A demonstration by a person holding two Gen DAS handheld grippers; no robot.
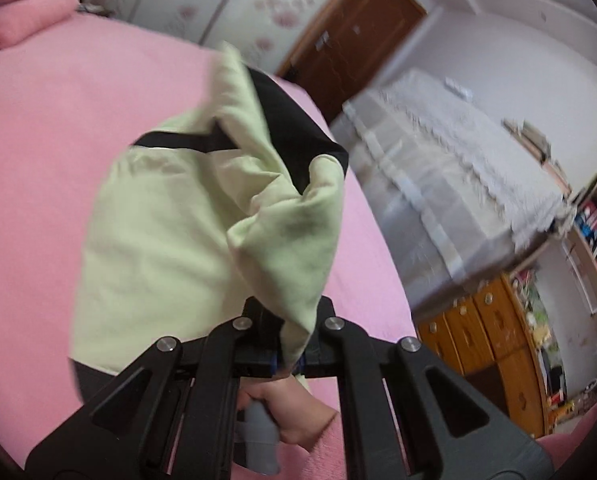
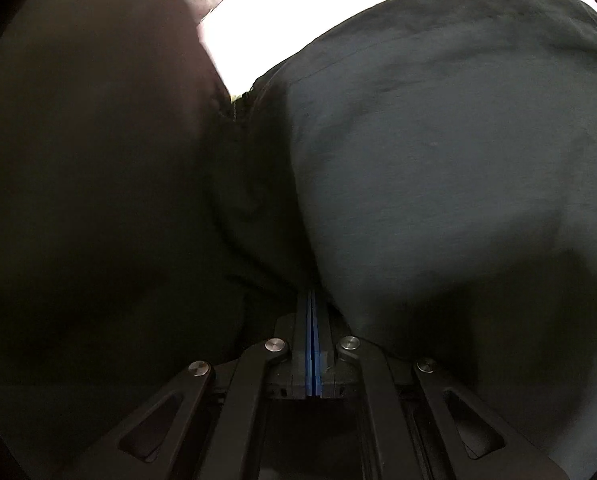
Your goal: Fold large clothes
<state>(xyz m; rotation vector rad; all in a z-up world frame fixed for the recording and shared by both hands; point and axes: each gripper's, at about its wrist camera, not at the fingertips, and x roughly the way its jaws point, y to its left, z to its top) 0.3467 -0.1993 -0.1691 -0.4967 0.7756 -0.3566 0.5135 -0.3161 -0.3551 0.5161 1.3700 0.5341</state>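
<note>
A: The pale green garment (image 1: 158, 240) lies on the pink bed (image 1: 38, 160), one corner raised at five o'clock, pinched in the left claw (image 1: 292, 354).
B: And the right claw (image 2: 311, 344)?
A: Clamped shut, dark cloth (image 2: 438, 160) bunched round its tips — whether it's caught there I can't tell.
B: Risk?
A: A thin pinch may slip. The bed's edge runs near at three o'clock; open room at nine.

One light green garment (image 1: 150, 240) with black trim is counted on one pink bed (image 1: 38, 160). One folded pink blanket (image 1: 22, 12) is seen at the bed's far corner. One pair of tongs (image 1: 288, 344) is counted in the left wrist view, one hand (image 1: 294, 416) below it. One pair of tongs (image 2: 311, 304) is counted in the right wrist view, buried in dark fabric (image 2: 438, 160). One brown door (image 1: 354, 36), one lace-covered cabinet (image 1: 450, 184) and one bookshelf (image 1: 596, 236) are noted. Books too blurred for a count.
</note>
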